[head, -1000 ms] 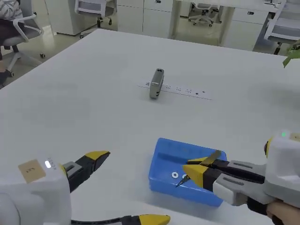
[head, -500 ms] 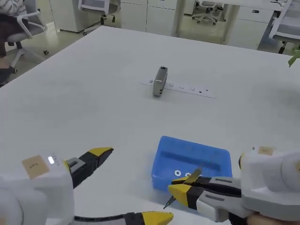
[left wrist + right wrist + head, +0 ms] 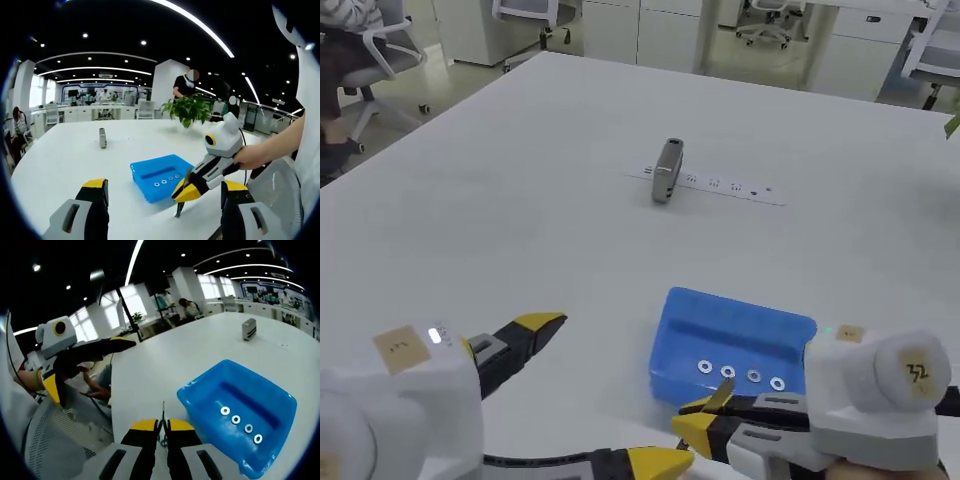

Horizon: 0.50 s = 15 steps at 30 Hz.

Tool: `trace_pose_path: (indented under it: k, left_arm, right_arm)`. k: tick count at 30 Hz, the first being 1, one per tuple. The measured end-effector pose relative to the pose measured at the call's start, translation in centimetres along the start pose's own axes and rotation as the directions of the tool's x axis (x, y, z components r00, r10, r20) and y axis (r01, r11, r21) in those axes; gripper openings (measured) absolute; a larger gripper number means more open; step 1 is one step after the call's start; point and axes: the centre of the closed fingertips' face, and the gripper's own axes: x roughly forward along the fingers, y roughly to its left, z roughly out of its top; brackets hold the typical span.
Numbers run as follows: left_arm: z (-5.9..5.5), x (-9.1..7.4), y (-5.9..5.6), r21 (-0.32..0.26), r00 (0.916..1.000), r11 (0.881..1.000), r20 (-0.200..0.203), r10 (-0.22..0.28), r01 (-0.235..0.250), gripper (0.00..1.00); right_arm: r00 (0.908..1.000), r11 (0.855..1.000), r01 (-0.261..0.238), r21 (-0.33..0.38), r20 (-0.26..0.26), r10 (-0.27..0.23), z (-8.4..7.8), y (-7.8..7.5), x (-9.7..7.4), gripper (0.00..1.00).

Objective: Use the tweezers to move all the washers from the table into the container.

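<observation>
A blue container stands on the white table, with several washers lying in a row inside it. My right gripper hovers just short of the container's near edge, shut on slim metal tweezers that point forward past the container. No washer shows at the tweezer tips. My left gripper is at the lower left, open and holding nothing, its yellow-tipped jaws spread wide. In the right gripper view the washers rest on the container floor.
A small grey device stands on a white power strip at mid table. Office chairs and cabinets lie beyond the far edge. A potted plant and a standing person show in the left gripper view.
My right gripper has drawn back with the tweezers from over the container toward the table's near edge, uncovering more washers inside. The left gripper has held its place.
</observation>
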Motion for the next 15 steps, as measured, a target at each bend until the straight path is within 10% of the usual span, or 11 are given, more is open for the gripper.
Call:
trace_pose_path:
  k: [7,15]
  left_arm:
    - [-0.1,0.0,0.0,0.005,1.0,1.0,-0.006,0.001,-0.001,0.95]
    - [-0.1,0.0,0.0,0.005,1.0,1.0,-0.005,0.0,0.0,0.95]
  right_arm:
    - [0.9991,0.991,-0.007,-0.133,-0.043,0.001,0.0,1.1,0.3,0.04]
    - [0.997,0.944,-0.019,-0.328,-0.077,-0.007,-0.5,2.6,1.0,0.03]
